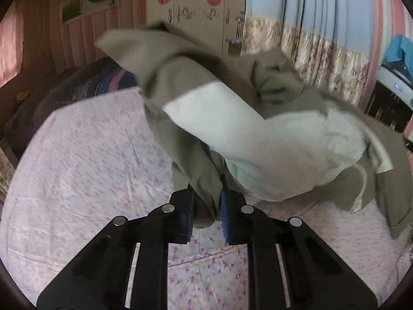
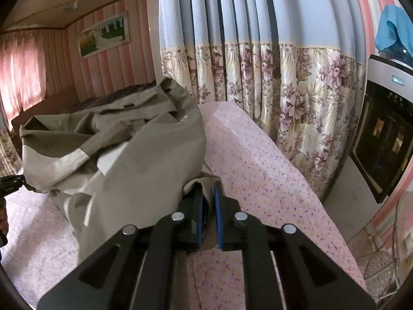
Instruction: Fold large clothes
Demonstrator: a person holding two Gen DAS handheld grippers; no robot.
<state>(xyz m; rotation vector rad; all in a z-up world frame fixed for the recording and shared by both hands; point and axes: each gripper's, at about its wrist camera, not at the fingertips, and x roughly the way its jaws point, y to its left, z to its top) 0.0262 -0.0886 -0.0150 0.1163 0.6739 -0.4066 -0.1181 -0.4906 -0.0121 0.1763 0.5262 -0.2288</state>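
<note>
Left wrist view first: we see the left gripper [image 1: 206, 204] at the lower centre of the frame, its blue-lined jaws clamped on a fold of the jacket [image 1: 232, 118], an olive-grey garment with a pale lining. The cloth rises from the jaws and spreads across the centre and right of the frame, lifted clear of the bed sheet [image 1: 85, 175], a pink floral sheet filling the lower left. Blur smears the upper edge of the fabric. Behind it, at the top centre, stands a wardrobe [image 1: 196, 7], and at the upper right hangs a curtain [image 1: 309, 25], blue above and flowered below. In the right wrist view, we find the right gripper [image 2: 209, 206] at the lower centre, its jaws nearly together and pinching an edge of the jacket [image 2: 116, 149], which heaps up to the left of the frame. The bed sheet [image 2: 258, 175] runs away to the right, beside the curtain [image 2: 258, 51].
</note>
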